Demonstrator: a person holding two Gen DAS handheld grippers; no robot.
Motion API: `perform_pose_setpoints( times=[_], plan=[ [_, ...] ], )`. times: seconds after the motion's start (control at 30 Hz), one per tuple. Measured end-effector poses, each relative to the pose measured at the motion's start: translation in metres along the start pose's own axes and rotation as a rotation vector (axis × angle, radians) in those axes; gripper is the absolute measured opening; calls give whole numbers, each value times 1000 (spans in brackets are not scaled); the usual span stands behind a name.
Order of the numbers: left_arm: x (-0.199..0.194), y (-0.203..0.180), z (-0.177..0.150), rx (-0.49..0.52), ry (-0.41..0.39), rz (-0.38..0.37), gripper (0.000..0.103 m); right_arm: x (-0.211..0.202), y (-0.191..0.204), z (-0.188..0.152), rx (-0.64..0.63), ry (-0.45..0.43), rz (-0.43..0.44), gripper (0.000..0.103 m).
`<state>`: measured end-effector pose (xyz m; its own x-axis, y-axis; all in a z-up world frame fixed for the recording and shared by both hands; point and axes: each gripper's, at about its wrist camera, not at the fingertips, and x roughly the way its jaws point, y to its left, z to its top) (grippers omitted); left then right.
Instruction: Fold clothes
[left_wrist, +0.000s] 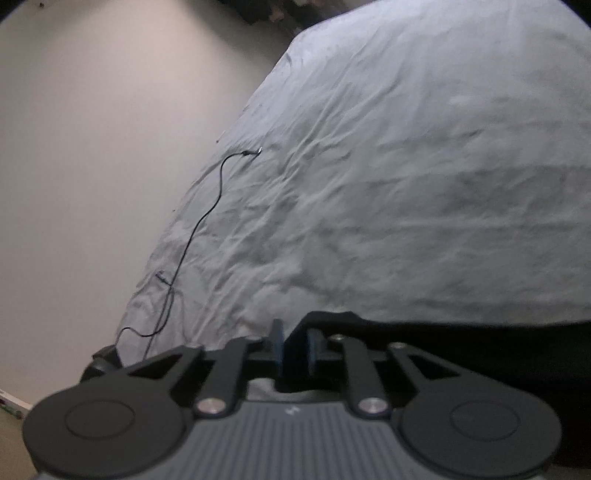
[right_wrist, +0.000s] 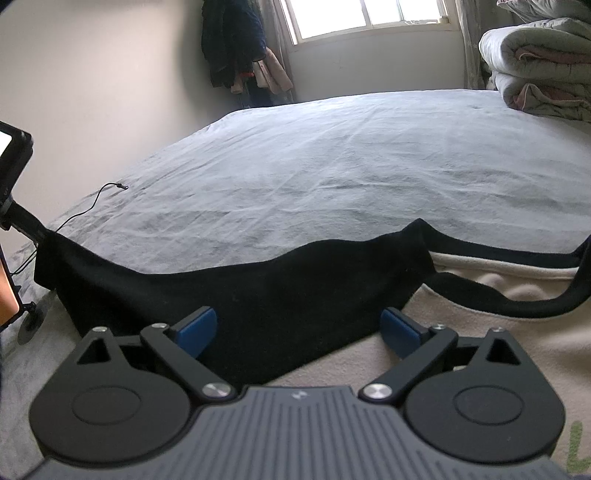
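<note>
Left gripper (left_wrist: 295, 347) first: we're seeing its blue pads nearly together, pinching the top edge of the black garment (right_wrist: 236, 295) at its left corner, with dark cloth showing between and behind the fingers in the left wrist view. We're holding that corner just off the grey bedsheet (right_wrist: 332, 166), and in the right wrist view the cloth is sloping up toward the left gripper at the frame's left edge. Right gripper (right_wrist: 299, 332) is spread wide, blue pads (right_wrist: 195, 330) well apart, gripping nothing, hovering low over the garment's near portion where it's lying on a beige blanket (right_wrist: 480, 339). A black strap or sleeve (right_wrist: 517, 304) is trailing off to the right across that blanket; we can't tell which. A thin black cable (left_wrist: 207, 218) is lying on the sheet near the left bed edge, and folded quilts (right_wrist: 539, 62) are stacked at the far right. We're judging this as early in the fold: one corner picked, the second grasp not yet made. Next move calls for closing the right gripper on the opposite upper edge, then lifting both together so the cloth is hanging even and clear of the cable.
</note>
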<state>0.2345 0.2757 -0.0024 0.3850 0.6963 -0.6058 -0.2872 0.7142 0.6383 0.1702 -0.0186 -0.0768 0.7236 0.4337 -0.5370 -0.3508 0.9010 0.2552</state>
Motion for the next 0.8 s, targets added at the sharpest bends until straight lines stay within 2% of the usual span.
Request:
perform_pose_setpoints(
  times=[0.07,0.13,0.2,0.3,0.5,0.6,0.67,0.7,0.8],
  plan=[
    [-12,-4,2,-17,-37,-40,44,0,0,0,0,0,0,99],
    [-22,-10,4,-24,-62,-56,45,0,0,0,1,0,1,99],
    [-33,-18,6,-35,-88,-77,52,0,0,1,2,-1,1,99],
    [-49,-30,9,-65,-122,-143,59,1,0,0,3,-1,1,99],
    [-90,-76,7,-100,-168,-345,60,-5,-5,6,28,-15,-26,97],
    [-111,-103,8,-99,-175,-471,58,-11,-12,13,10,-13,-125,97],
    [-122,-122,8,-101,-163,-578,53,-15,-20,18,30,-17,-182,97],
    [-125,-131,9,-107,-160,-624,49,-19,-26,20,50,-25,-195,97],
    [-130,-154,10,-128,-160,-741,49,-31,-42,27,105,-57,-219,97]
  ],
)
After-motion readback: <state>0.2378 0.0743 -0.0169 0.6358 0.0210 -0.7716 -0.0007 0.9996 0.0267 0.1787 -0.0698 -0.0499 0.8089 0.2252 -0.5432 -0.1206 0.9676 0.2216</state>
